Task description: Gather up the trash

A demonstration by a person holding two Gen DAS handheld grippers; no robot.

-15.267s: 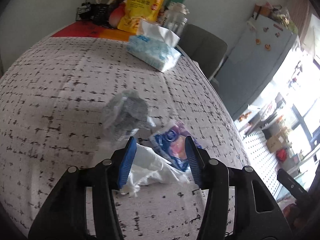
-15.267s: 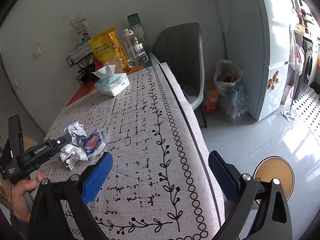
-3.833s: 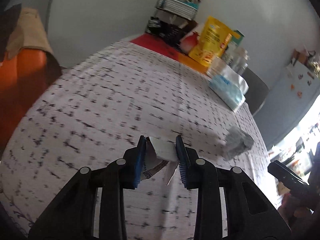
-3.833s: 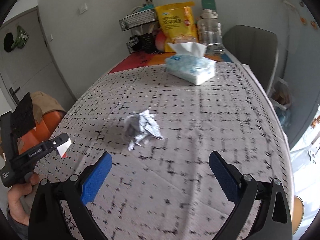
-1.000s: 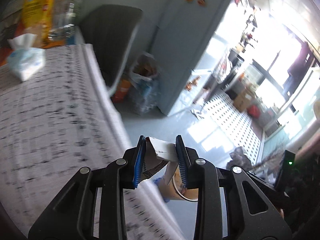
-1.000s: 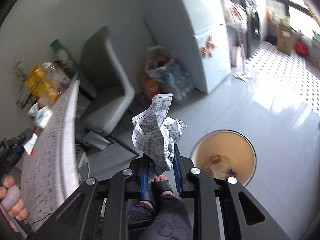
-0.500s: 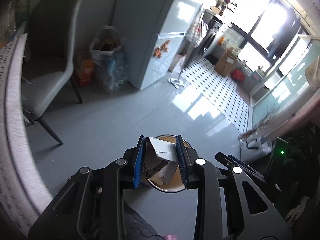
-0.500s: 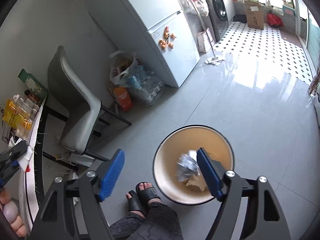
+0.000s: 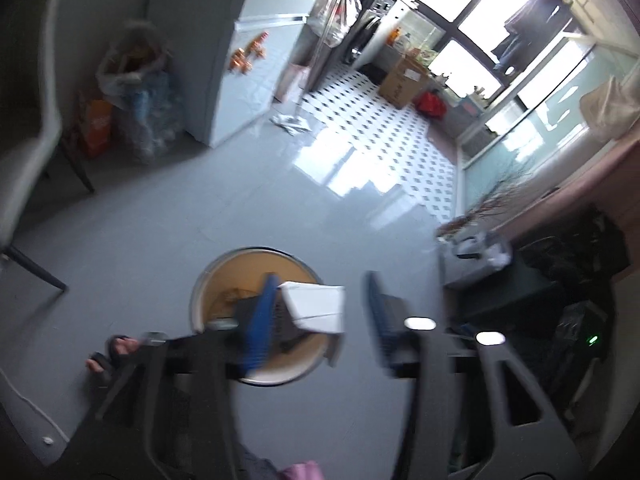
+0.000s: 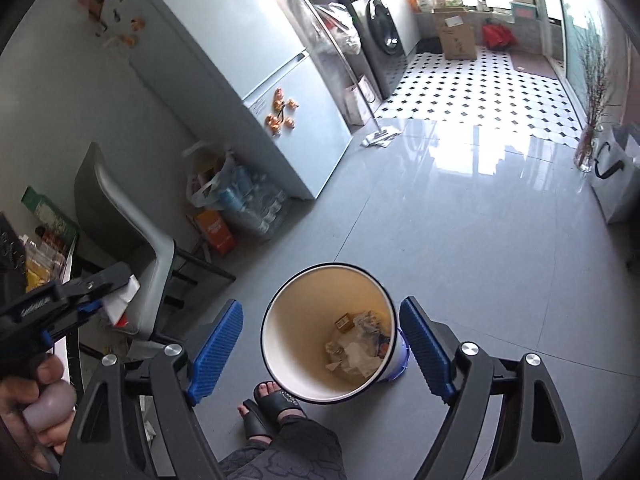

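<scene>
Both claws hang over the yellow-lined bin (image 10: 326,330), and the right gripper (image 10: 320,344) stands wide with nothing between its blue pads, its jaws having just spread; crumpled paper and wrappers (image 10: 356,350) already lie at the bottom of the bin, directly below it. Over on the left wrist view, blurred with motion, the left gripper (image 9: 316,320) has just been opening too, and the white folded card (image 9: 316,306) sits loose in the gap, close against the left-hand pad but clear of the right-hand one, so it looks released rather than pinched, though the blur makes that hard to call. Everything turns on the line from that card to the bin (image 9: 260,316): the bin's mouth lies beneath and slightly to the left of the card, whose right edge hangs near the bin's rim. In the right wrist view the left gripper (image 10: 96,288) shows left of the bin, beside the grey chair (image 10: 120,208). A sandalled foot (image 10: 272,402) rests just beside the bin's base, on the near side.
</scene>
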